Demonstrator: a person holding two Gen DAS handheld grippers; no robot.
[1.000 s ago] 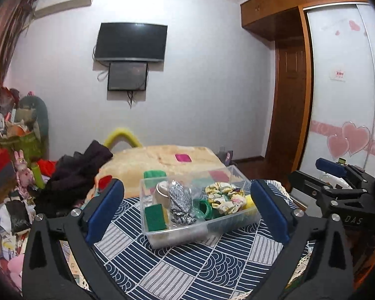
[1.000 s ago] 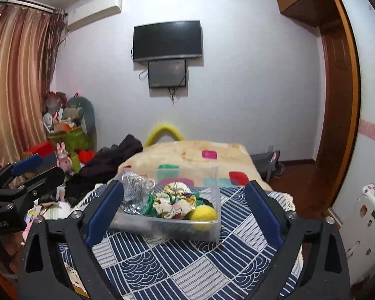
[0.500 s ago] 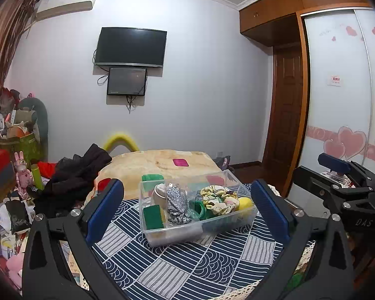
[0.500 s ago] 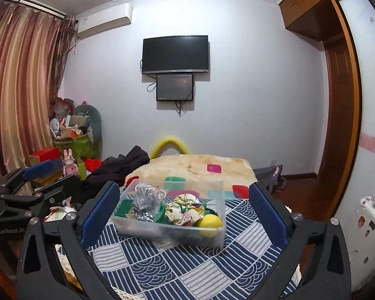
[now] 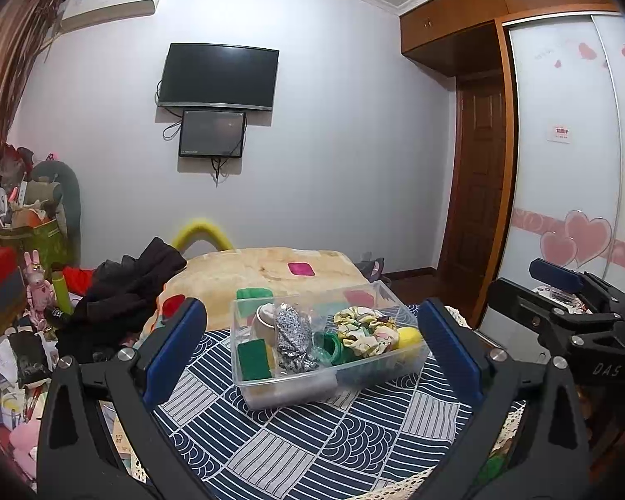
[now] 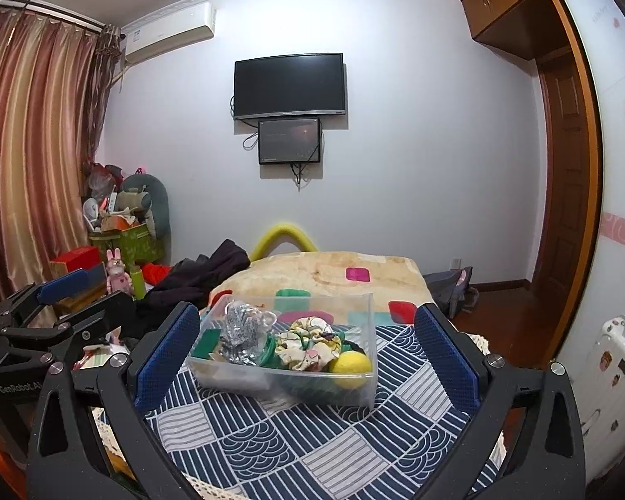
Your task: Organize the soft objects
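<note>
Clear bin (image 5: 296, 383) beyond spread jaws

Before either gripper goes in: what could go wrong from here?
1. The clear bin is packed: floral scrunchie, green scrunchie and silver mesh piece overlap, so a pinch may lift several at once.
2. The yellow ball sits against the bin's wall, leaving a finger little room.
3. The bin sits loose on the patterned cloth; a push may slide it.

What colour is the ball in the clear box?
Yellow ball, clearest in the right wrist view.
</note>
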